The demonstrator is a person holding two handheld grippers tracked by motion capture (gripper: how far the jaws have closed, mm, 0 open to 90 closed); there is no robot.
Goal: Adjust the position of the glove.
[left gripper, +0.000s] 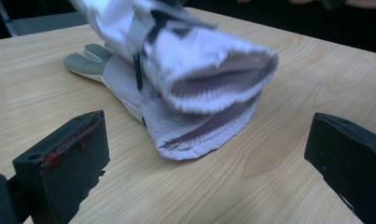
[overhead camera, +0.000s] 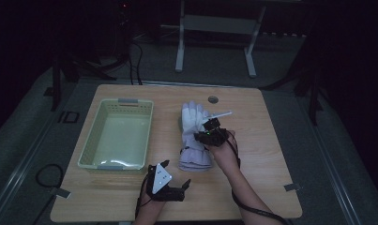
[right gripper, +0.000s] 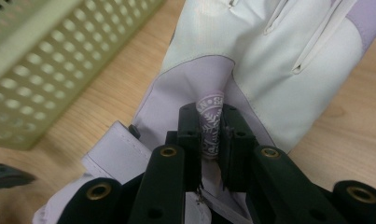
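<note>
Table (overhead camera: 266,197): pale wood top, seen from above, dark floor all around.
Basket (overhead camera: 90,140): light green, perforated walls, standing on the left half of the table, nothing visible inside; in the right gripper view (right gripper: 59,51) just beside the gloves.
Gloves: two white and lilac gloves at the middle of the table, right of the basket, fingers pointing away from the person.
Lower glove (left gripper: 129,88): lying flat on the wood, grey fingertips at the far end, open ribbed cuff toward the left gripper.
Upper glove (left gripper: 209,60): stacked over the lower one, cuff end lifted off it and gaping; in the right gripper view (right gripper: 269,60) white palm with stitched seams and lilac panel.
Right gripper (overhead camera: 210,132): over the gloves, held from the right; jaws pressed nearly together, pinching a raised fold of lilac patterned fabric (right gripper: 210,123) of the upper glove.
Left gripper (overhead camera: 175,180): near the table's front edge, just short of the glove cuffs, grey three-cornered plate on top; jaws spread wide, nothing between them, pointed toward the cuffs.
Table grommet (overhead camera: 213,99): small round grey disc near the far edge, beyond the glove fingers.
</note>
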